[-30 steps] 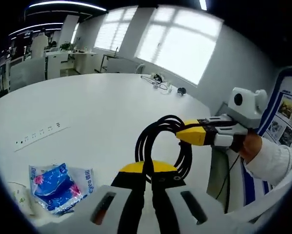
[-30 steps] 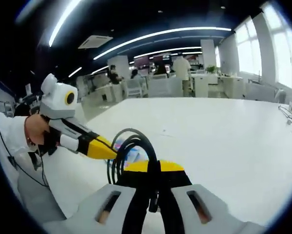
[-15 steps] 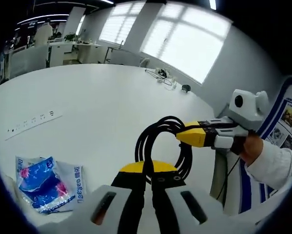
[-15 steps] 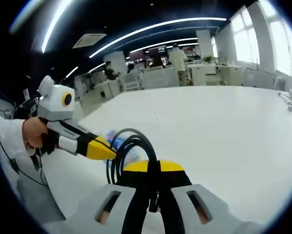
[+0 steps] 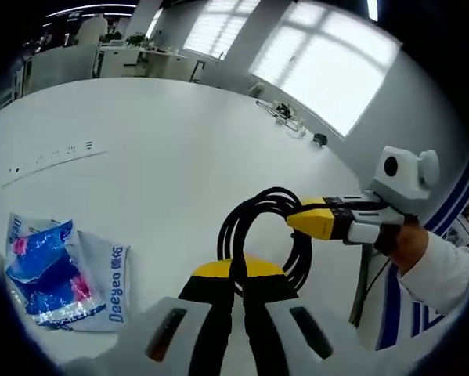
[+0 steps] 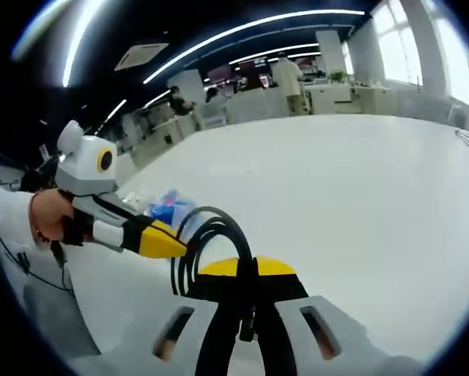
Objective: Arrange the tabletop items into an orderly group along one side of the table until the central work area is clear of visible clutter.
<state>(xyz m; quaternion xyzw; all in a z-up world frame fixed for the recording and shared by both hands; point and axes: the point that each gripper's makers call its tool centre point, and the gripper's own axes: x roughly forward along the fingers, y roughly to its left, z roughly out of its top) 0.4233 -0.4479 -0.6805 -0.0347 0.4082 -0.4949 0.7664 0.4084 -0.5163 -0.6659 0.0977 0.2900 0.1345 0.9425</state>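
A blue and white wipes packet [image 5: 58,276] is lying flat near the table [image 5: 179,164] edge, while above the tabletop the left gripper [image 5: 236,276] and the right gripper [image 6: 248,274] are each clamping opposite sides of the black coiled cable [image 5: 264,235], holding it aloft between them.

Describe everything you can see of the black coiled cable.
The black cable is wound into a loose, several-strand loop, rubbery-looking, held upright in the air above the white table. The left gripper pinches its bottom between closed fingers, while the right gripper clamps another section of the same coil. It touches nothing else.
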